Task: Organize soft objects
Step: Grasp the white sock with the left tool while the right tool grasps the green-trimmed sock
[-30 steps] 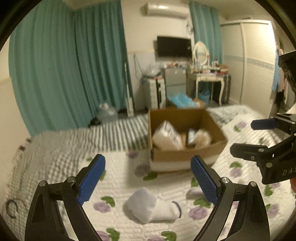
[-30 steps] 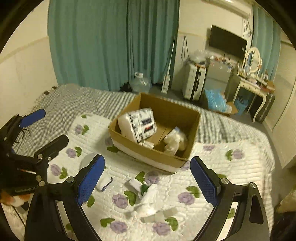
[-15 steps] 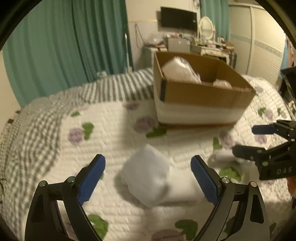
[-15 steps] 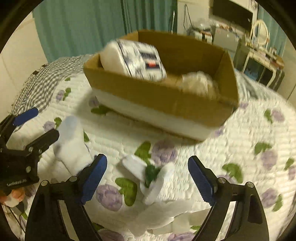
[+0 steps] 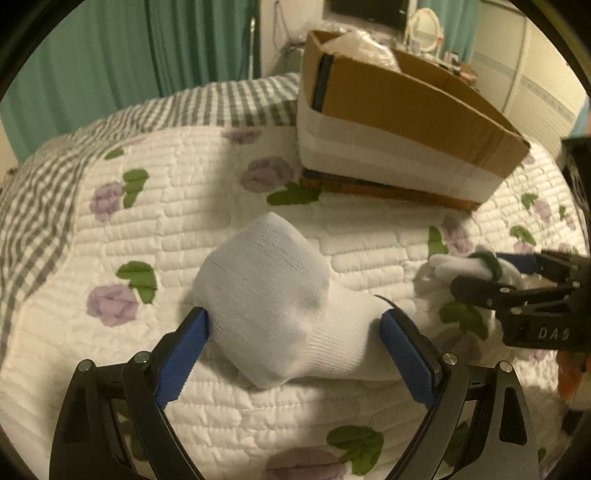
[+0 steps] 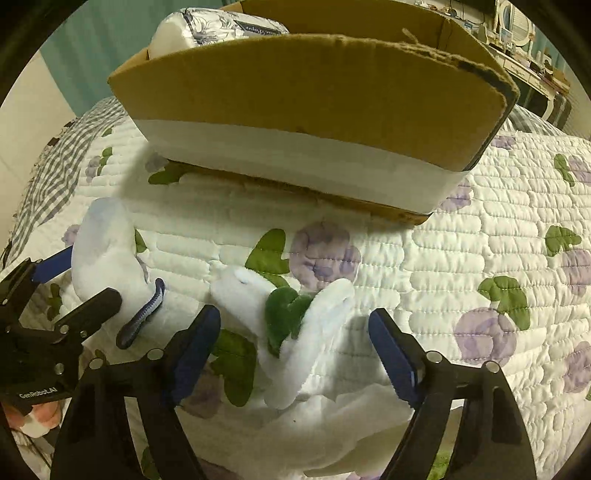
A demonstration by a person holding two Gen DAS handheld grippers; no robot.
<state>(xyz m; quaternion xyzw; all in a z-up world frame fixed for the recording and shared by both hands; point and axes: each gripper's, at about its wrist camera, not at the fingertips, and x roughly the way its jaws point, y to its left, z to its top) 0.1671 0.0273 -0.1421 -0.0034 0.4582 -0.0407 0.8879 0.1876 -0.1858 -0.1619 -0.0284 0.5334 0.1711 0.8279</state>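
Note:
A white sock (image 5: 273, 299) lies on the floral quilt, between the open jaws of my left gripper (image 5: 295, 343); it also shows in the right wrist view (image 6: 107, 254). A white plush with a green patch (image 6: 291, 317) lies between the open jaws of my right gripper (image 6: 295, 347); it also shows in the left wrist view (image 5: 465, 264), where the right gripper (image 5: 513, 277) reaches in from the right. A cardboard box (image 5: 399, 122) stands behind on the bed, also in the right wrist view (image 6: 314, 99), holding a wrapped tissue pack (image 6: 210, 29).
The white quilt with purple flowers (image 5: 166, 206) covers the bed, with a grey checked blanket (image 5: 48, 199) at the left. Teal curtains (image 5: 147, 48) hang behind. A dressing table with mirror (image 5: 424, 22) stands at the far wall.
Both grippers have dropped low to the quilt and moved forward. The sock now sits between the left jaws and the plush between the right jaws. Both stay open.

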